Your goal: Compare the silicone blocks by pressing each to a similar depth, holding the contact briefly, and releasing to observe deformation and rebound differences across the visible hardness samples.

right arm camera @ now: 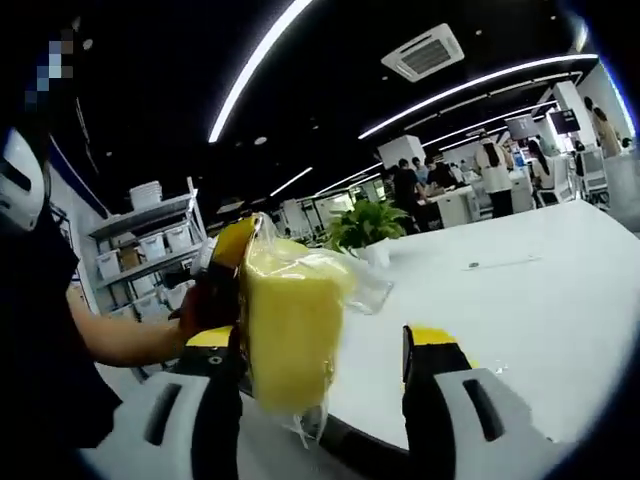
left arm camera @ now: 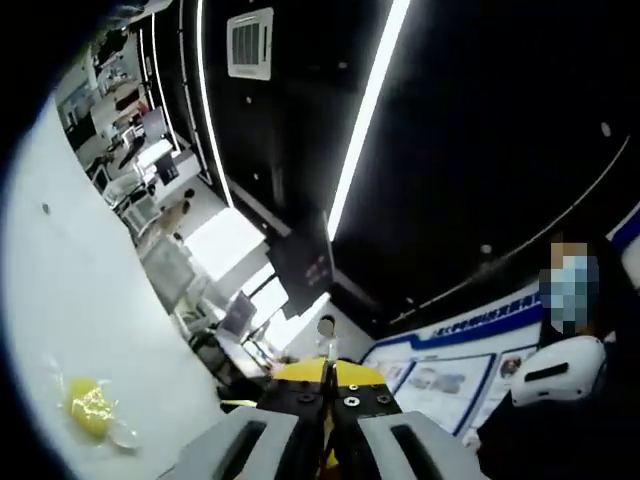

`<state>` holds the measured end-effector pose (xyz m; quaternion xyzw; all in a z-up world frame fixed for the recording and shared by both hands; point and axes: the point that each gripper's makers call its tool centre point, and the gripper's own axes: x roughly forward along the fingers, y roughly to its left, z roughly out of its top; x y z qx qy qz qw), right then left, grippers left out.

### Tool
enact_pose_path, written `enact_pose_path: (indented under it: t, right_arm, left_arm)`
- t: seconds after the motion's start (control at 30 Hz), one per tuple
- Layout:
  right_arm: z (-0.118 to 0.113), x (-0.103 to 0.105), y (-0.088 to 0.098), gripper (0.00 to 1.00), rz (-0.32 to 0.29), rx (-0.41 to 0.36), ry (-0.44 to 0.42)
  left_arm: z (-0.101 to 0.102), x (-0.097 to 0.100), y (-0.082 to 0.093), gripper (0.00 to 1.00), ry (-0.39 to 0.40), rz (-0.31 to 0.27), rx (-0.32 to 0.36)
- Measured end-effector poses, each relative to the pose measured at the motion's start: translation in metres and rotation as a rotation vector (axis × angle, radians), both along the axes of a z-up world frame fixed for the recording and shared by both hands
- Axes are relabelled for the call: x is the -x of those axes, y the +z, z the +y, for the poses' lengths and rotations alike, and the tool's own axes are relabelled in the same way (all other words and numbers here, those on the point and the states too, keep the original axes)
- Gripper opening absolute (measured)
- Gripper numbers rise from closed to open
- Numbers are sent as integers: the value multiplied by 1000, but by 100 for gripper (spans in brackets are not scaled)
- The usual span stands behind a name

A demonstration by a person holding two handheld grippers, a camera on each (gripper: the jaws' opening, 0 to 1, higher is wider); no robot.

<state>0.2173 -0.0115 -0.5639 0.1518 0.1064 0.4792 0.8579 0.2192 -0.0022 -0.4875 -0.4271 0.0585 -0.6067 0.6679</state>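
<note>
Right gripper view: right gripper (right arm camera: 320,400) fingers stand apart, grey bodies with yellow-and-black tips rising from the bottom edge. A yellow silicone block (right arm camera: 290,335) in a clear plastic bag sits between them, against the left finger (right arm camera: 215,365) and clear of the right finger; cannot tell whether the left finger bears any load. A person's hand (right arm camera: 205,300) is at the block's far left side, forearm running in from the left, dark clothing beside it. Beyond, the white bench (right arm camera: 520,290) extends to the right; a green plant (right arm camera: 365,225) stands at its far edge, with shelving of bins at left and people standing in the distance. Left gripper view: left gripper (left arm camera: 327,400) fingers are closed together, nothing between them, camera tilted up toward the black ceiling and its light strips. A second yellow bagged block (left arm camera: 90,408) lies on the white bench at lower left, well apart from the fingers. A wall poster (left arm camera: 455,375) is at lower right.
</note>
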Motion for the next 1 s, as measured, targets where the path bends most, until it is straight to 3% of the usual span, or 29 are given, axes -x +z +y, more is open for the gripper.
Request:
enact_pose_path:
  t: [0.2, 0.33, 0.43, 0.57, 0.6, 0.63, 0.67, 0.7, 0.8, 1.0]
  right_arm:
    - [7, 9, 5, 37, 13, -24, 50]
    - [13, 13, 12, 34, 26, -67, 74]
    - [14, 11, 17, 34, -45, -50, 68]
    - [18, 13, 22, 35, -75, -28, 83]
    - [19, 14, 27, 36, -80, -53, 92]
    - [19, 13, 40, 36, -87, -124, 87]
    - [19, 14, 46, 37, -59, -174, 101]
    - [17, 13, 47, 36, -35, -189, 115]
    - [19, 11, 41, 35, -56, -130, 108]
    - [21, 12, 30, 31, -39, -95, 119]
  left_arm:
    - [1, 3, 2, 0, -7, 9, 30]
    - [6, 1, 7, 0, -2, 11, 47]
    - [7, 1, 11, 0, 10, -2, 44]
    - [8, 0, 10, 0, 24, -8, 39]
    - [8, 0, 10, 0, 23, -5, 42]
    - [7, 1, 7, 0, 15, -4, 35]
    - [5, 3, 3, 0, 15, -4, 24]
    - [7, 3, 5, 0, 25, 6, 59]
    - [8, 1, 6, 0, 35, 4, 65]
    - [8, -4, 11, 0, 39, -3, 75]
